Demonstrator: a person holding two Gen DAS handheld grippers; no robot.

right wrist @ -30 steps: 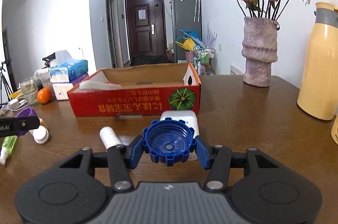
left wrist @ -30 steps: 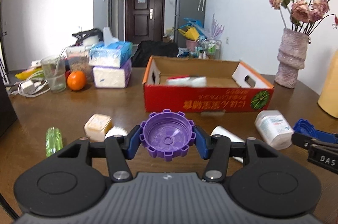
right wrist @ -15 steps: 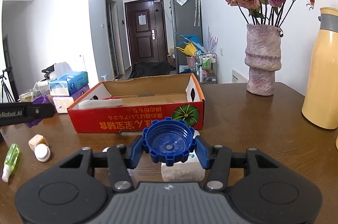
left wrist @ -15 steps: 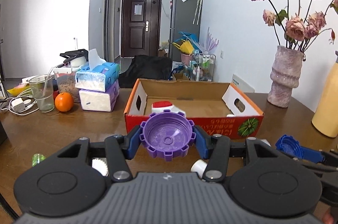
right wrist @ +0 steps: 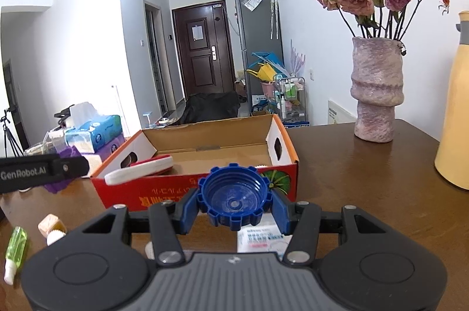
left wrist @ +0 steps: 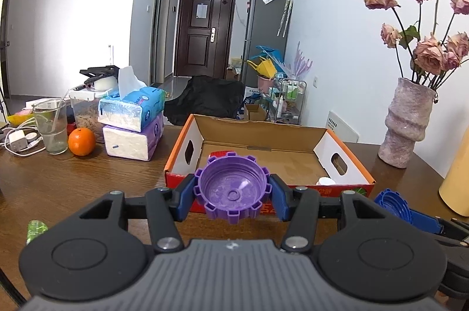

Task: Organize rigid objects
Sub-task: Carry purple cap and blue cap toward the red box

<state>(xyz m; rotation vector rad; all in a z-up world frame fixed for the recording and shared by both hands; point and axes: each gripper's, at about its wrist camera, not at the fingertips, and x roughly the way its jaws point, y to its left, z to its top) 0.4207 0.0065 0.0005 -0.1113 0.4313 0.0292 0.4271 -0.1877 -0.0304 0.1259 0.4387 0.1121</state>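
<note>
- Two caps aloft, one per hand: purple cap (left wrist: 231, 189) pinched between the jaws of the left gripper (left wrist: 231, 195), blue cap (right wrist: 234, 198) pinched between the jaws of the right gripper (right wrist: 234, 202).
- Closed down to cap width on both sides, blue pads pressing opposite edges of each toothed rim; hollow side of each cap turned toward its camera.
- Straight ahead of both pairs of jaws: the open cardboard box (left wrist: 346, 187), near wall closest, long axis running left to right across both views.
- Seen from the left wrist, purple cap level with or just above the near wall, box floor visible beyond it; probably the nearer hand to a drop.
- Seen from the right wrist, blue cap overlapping the box's red front face (right wrist: 187, 190), so likely short of the rim and a little lower; forward and upward travel probably needed before release.
- Already in the box: a red-and-white flat object (right wrist: 140, 171) toward its left end, a small white cap (left wrist: 325, 181) near its right front corner.
- Side by side over the table (right wrist: 351, 173), right hand's cap showing at the lower right of the left view; separate landing spots advisable to avoid a clash.
- Left on the table: green spray bottle (right wrist: 14, 252), small beige jar (right wrist: 49, 224), white labelled bottle (right wrist: 263, 237) beneath the right gripper.
</note>
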